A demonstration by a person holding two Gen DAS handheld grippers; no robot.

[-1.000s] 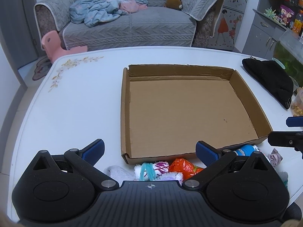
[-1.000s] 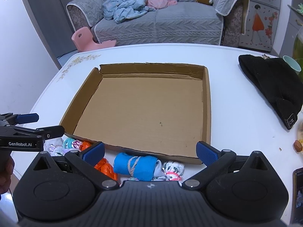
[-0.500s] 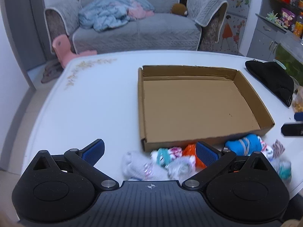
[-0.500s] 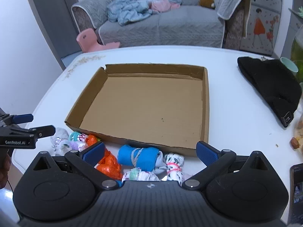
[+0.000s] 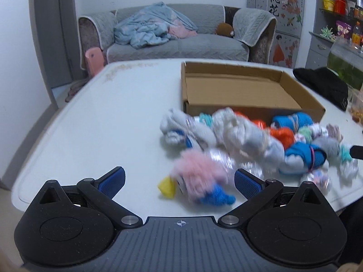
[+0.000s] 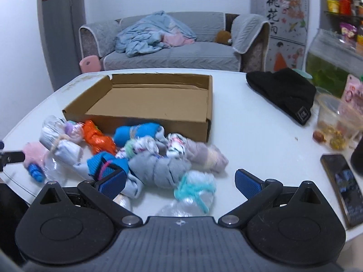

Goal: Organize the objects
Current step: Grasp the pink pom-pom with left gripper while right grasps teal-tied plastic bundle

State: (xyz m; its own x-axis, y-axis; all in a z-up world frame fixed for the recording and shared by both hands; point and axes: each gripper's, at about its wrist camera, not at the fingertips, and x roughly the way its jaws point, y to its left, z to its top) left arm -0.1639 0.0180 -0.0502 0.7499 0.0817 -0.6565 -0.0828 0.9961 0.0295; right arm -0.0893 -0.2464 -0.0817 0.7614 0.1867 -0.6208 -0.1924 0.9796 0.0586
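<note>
A shallow empty cardboard box [image 5: 254, 111] [image 6: 136, 117] lies on the white table [image 5: 102, 124]. In front of it sits a pile of several rolled sock bundles: orange [image 6: 97, 138], blue [image 6: 138, 131], grey [image 6: 158, 167], pink fluffy [image 5: 199, 172], white with teal band [image 6: 195, 188]. My left gripper [image 5: 179, 181] is open and empty, just before the pink bundle. My right gripper [image 6: 180, 181] is open and empty, low over the near bundles. The left gripper's tip shows at the left edge of the right wrist view [image 6: 11, 157].
A black knit hat [image 6: 283, 93] lies right of the box. A phone [image 6: 342, 183], a plastic tub with snacks [image 6: 335, 122] and a fish tank [image 6: 329, 68] are at the right. A grey sofa stands behind the table.
Both grippers have pulled back toward the table's near edge and dropped lower. More of the sock pile has come into view in front of them. Both stay open.
</note>
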